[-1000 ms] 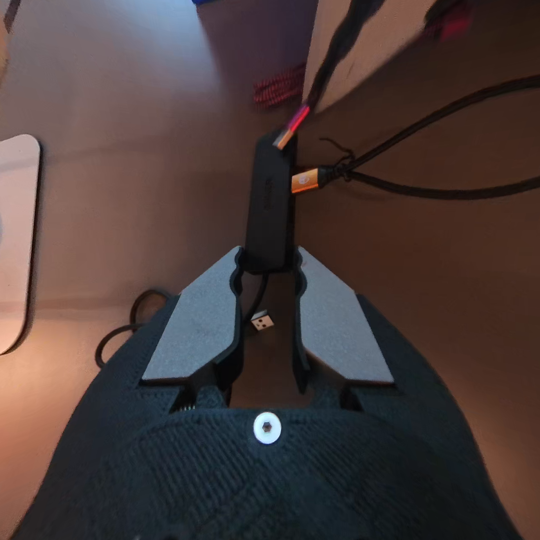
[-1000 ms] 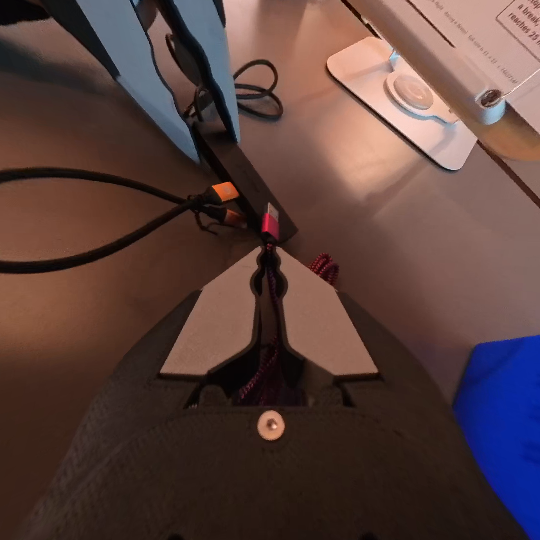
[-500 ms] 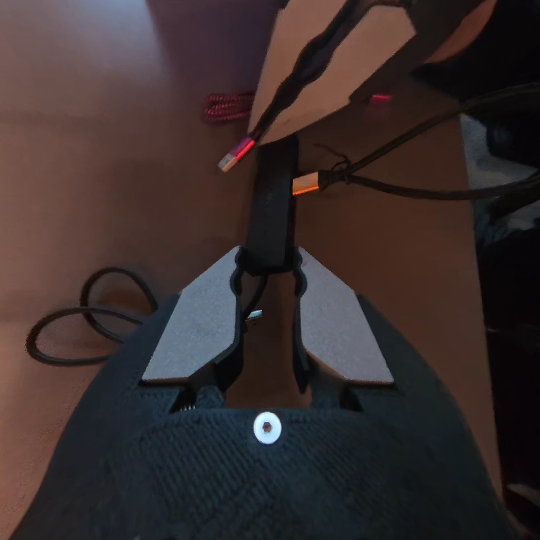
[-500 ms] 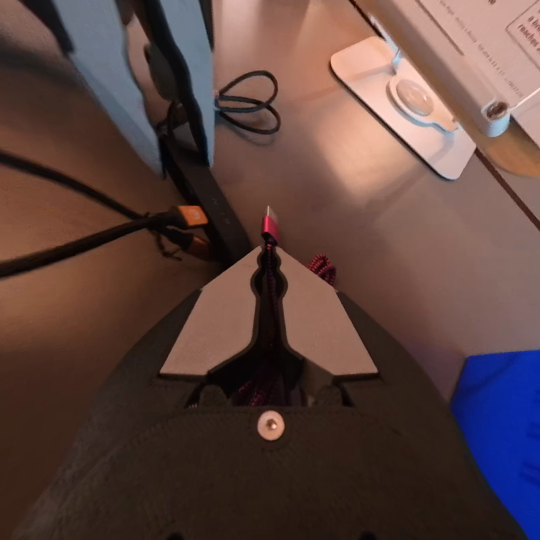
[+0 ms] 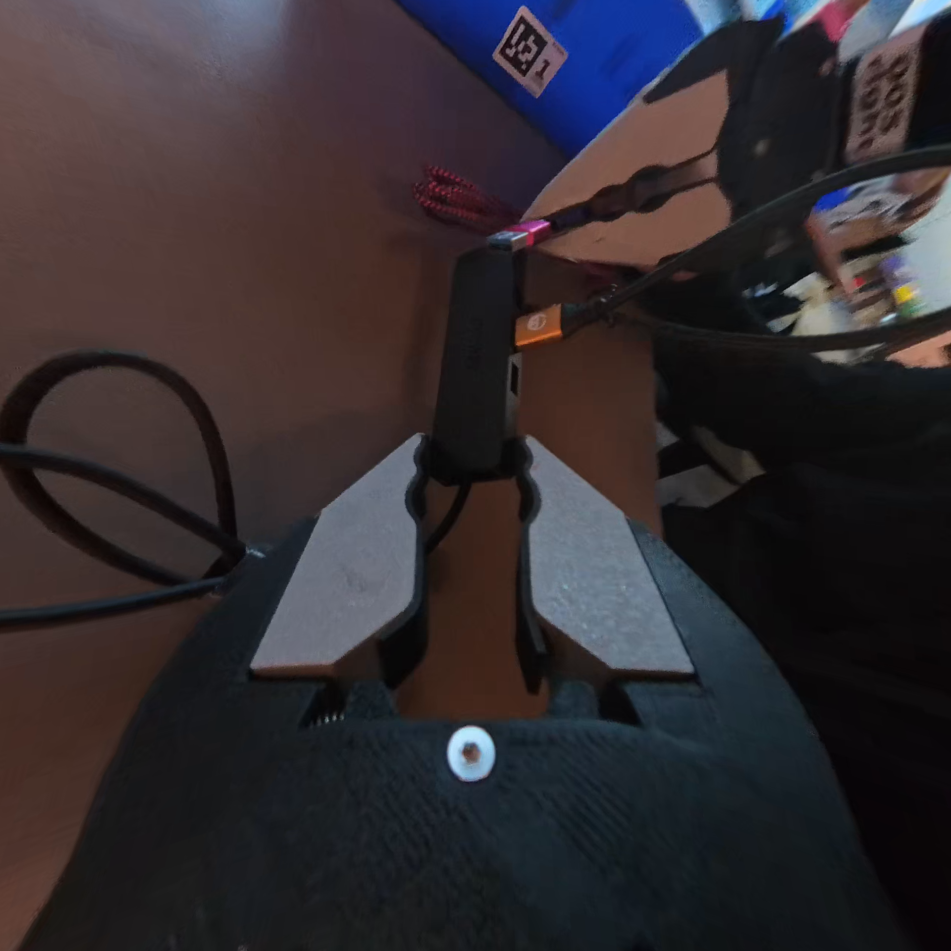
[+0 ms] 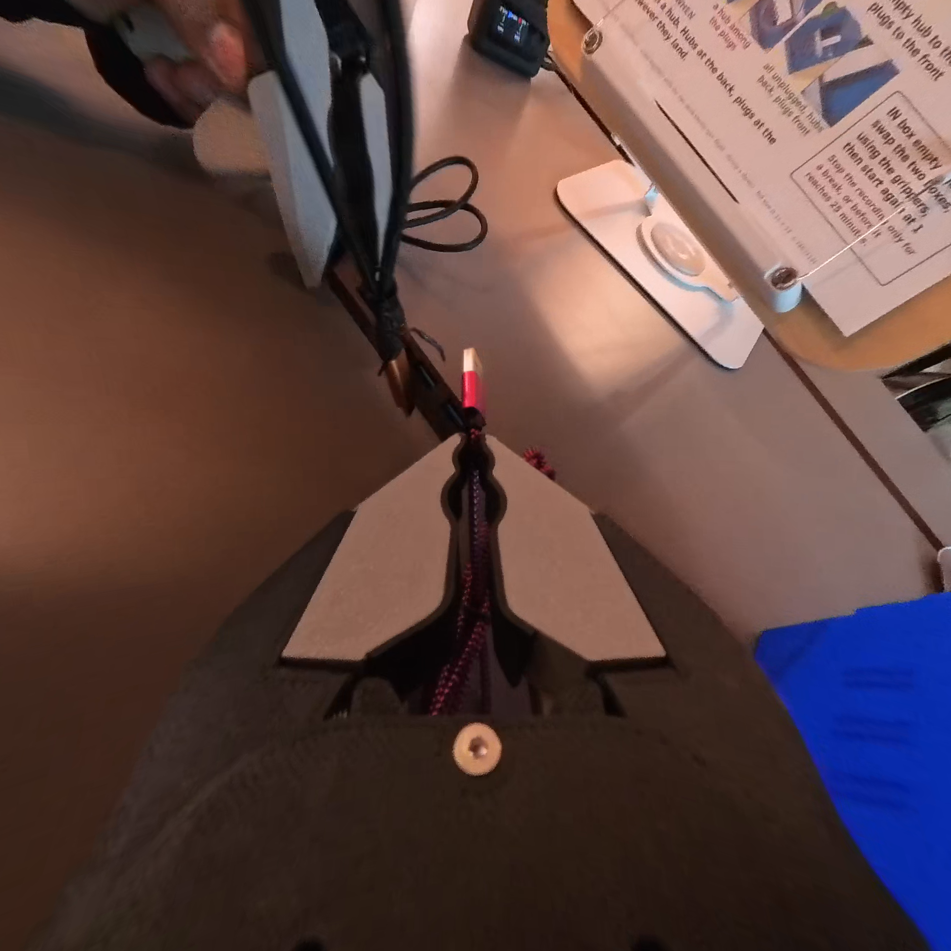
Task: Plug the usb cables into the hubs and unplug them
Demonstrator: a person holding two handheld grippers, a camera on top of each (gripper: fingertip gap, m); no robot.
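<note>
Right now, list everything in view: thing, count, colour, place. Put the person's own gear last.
Hub: one, black, long bar, one end held by the left gripper.
Orange plug: one, orange, plugged into the hub's side, on a black cable.
Red plug: one, red with a silver tip, free of the hub, just past the right gripper's tips.
Red cable: one, red-and-black braid, running back between the right gripper's jaws.
Black cable loops: one bundle, black, on the table.
Table: one, brown.
Blue bin: one, blue, at the table's edge.
White stand base: one, white, on the table.
Left gripper: one, black and grey, shut on the hub.
Right gripper: one, black and grey, shut on the red cable.
</note>
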